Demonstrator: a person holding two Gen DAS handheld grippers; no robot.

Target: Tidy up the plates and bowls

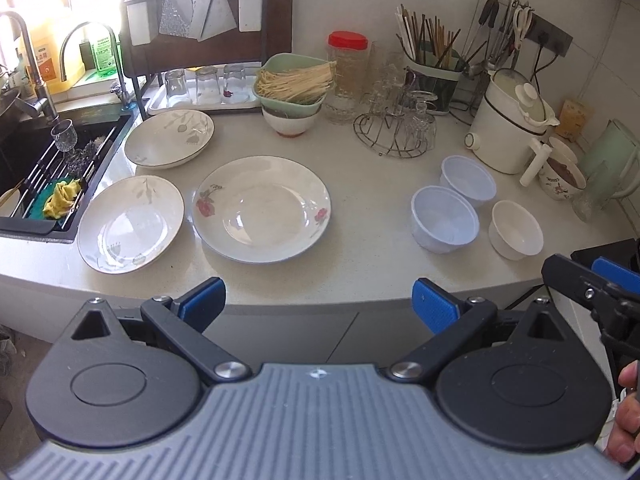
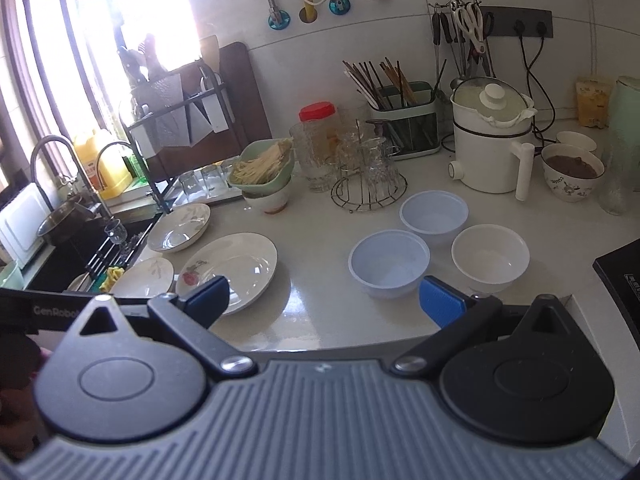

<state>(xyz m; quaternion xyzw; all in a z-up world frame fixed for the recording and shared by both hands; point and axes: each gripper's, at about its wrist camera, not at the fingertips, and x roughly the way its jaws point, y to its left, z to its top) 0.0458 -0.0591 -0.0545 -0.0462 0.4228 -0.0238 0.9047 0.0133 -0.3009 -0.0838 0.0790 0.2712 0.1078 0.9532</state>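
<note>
Three white plates lie on the counter: a rose-patterned plate (image 1: 262, 208) (image 2: 230, 266) in the middle, a leaf-patterned plate (image 1: 130, 222) (image 2: 144, 276) at the front left and another leaf-patterned plate (image 1: 170, 138) (image 2: 180, 227) behind it. To the right stand two pale blue plastic bowls (image 1: 444, 218) (image 1: 468, 176) (image 2: 390, 262) (image 2: 434, 214) and a white bowl (image 1: 516, 230) (image 2: 490, 258). My left gripper (image 1: 318, 306) is open and empty, in front of the counter edge. My right gripper (image 2: 324, 300) is open and empty, just short of the bowls.
A black sink (image 1: 44, 168) with a drying rack is at the left. Behind stand a green basket of noodles (image 1: 294, 84), a red-lidded jar (image 1: 346, 76), a wire glass rack (image 1: 396, 136), a chopstick holder (image 1: 434, 80) and a white electric pot (image 1: 510, 124). A black cooktop (image 2: 622, 276) is at the right.
</note>
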